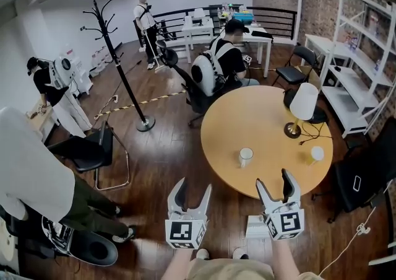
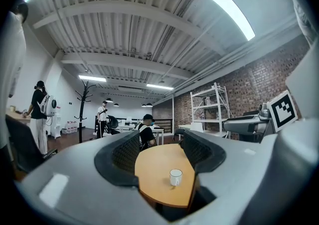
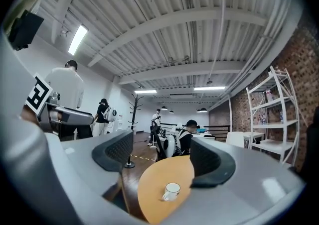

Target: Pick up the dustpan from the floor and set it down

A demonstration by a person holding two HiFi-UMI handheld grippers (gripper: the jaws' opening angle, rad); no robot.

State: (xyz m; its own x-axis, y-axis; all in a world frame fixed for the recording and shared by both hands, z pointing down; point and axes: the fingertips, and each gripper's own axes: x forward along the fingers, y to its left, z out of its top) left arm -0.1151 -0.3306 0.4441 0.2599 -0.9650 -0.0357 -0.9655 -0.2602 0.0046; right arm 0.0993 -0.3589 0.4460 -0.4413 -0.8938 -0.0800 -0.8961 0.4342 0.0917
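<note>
No dustpan shows clearly in any view. A whitish flat thing [image 1: 255, 227] lies on the wood floor by my feet, half hidden behind the right gripper; I cannot tell what it is. My left gripper [image 1: 192, 194] and right gripper [image 1: 275, 184] are held side by side, level, above the floor, pointing at the round wooden table [image 1: 266, 136]. Both stand open with nothing between the jaws. In the left gripper view the left gripper [image 2: 158, 149] frames a white cup [image 2: 175, 177]. Between the jaws of the right gripper [image 3: 162, 157] the right gripper view shows that cup [image 3: 172, 190] too.
On the table stand a white cup [image 1: 245, 157], a second cup [image 1: 317, 153] and a white lamp [image 1: 302, 106]. A person [image 1: 37, 173] and a black chair [image 1: 93, 148] are close at left. A coat stand [image 1: 120, 68], a seated person [image 1: 223, 62] and white shelves [image 1: 365, 56] stand farther off.
</note>
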